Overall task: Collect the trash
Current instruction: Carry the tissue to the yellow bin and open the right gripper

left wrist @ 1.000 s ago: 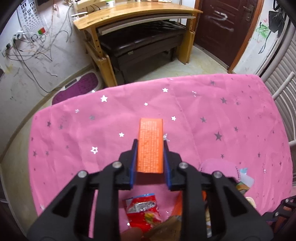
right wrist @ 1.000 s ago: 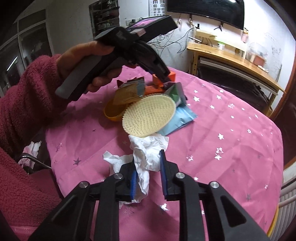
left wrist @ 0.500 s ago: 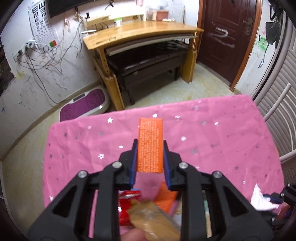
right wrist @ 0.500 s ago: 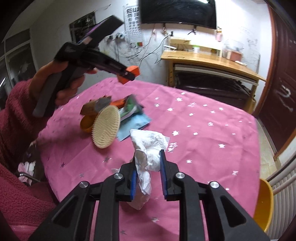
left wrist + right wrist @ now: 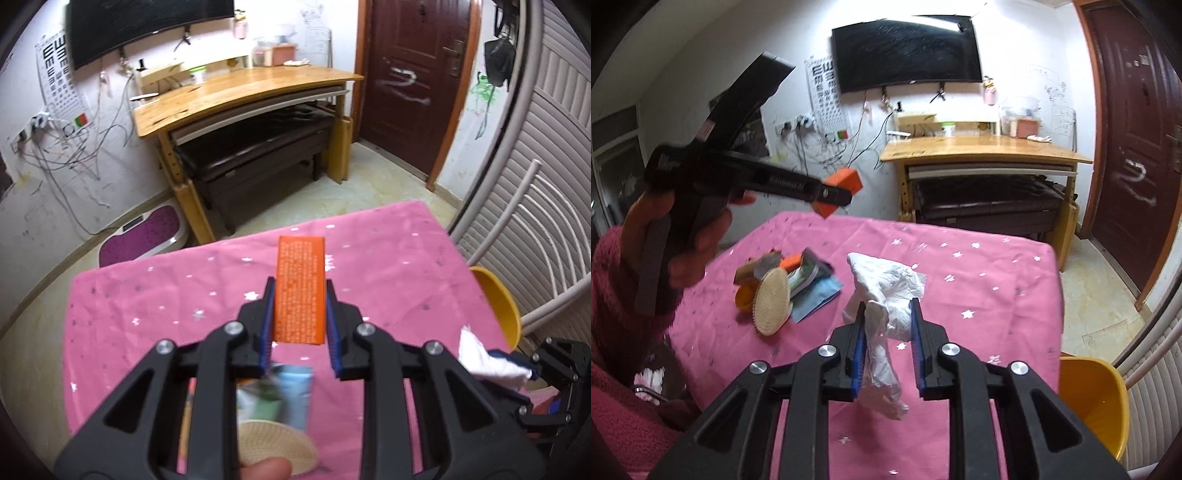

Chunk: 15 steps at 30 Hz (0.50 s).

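My left gripper (image 5: 300,295) is shut on an orange box (image 5: 301,290) and holds it high above the pink star-patterned tablecloth (image 5: 166,295); both also show in the right wrist view, the gripper (image 5: 834,194) with the box (image 5: 844,181). My right gripper (image 5: 888,314) is shut on a crumpled white tissue (image 5: 886,295), lifted above the tablecloth (image 5: 979,280); the tissue also shows in the left wrist view (image 5: 480,358). A yellow bin (image 5: 1089,398) stands off the table's right edge.
A pile of trash lies on the table's left part: a woven paper cup liner (image 5: 772,301), an orange cup (image 5: 744,295), a blue wrapper (image 5: 816,295). A wooden desk (image 5: 982,151) and a dark door (image 5: 1137,147) are beyond. White chair bars (image 5: 535,251) stand at the right.
Both grippers have risen and swung right, away from the trash pile, each still gripping its item. The yellow bin has come into view.
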Tool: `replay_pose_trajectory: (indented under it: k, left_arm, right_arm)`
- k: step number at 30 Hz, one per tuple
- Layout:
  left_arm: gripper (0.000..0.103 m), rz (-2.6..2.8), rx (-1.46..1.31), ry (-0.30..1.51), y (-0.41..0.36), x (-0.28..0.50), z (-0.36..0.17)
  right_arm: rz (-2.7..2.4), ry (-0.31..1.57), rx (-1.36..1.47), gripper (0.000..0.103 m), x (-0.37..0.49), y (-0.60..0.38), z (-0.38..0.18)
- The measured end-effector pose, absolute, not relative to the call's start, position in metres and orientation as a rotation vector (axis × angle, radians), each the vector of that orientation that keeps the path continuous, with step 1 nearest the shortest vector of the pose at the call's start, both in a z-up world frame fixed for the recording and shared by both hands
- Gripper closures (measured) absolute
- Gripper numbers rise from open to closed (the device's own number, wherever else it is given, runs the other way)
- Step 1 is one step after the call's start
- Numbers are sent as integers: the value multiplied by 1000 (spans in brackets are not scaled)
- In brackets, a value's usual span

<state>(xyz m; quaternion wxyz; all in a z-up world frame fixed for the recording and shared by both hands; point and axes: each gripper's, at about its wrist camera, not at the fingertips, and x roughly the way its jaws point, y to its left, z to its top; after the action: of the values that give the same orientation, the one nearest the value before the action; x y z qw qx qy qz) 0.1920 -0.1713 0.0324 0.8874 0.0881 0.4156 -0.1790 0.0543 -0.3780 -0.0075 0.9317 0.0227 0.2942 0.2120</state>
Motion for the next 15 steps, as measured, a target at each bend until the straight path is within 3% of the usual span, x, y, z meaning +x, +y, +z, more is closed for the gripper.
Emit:
replay_pose_trajectory:
  k: [15]
  left_arm:
    - [81, -513, 172, 910, -264, 176, 16]
  right_arm:
    - [231, 521, 214, 88, 43, -482, 2]
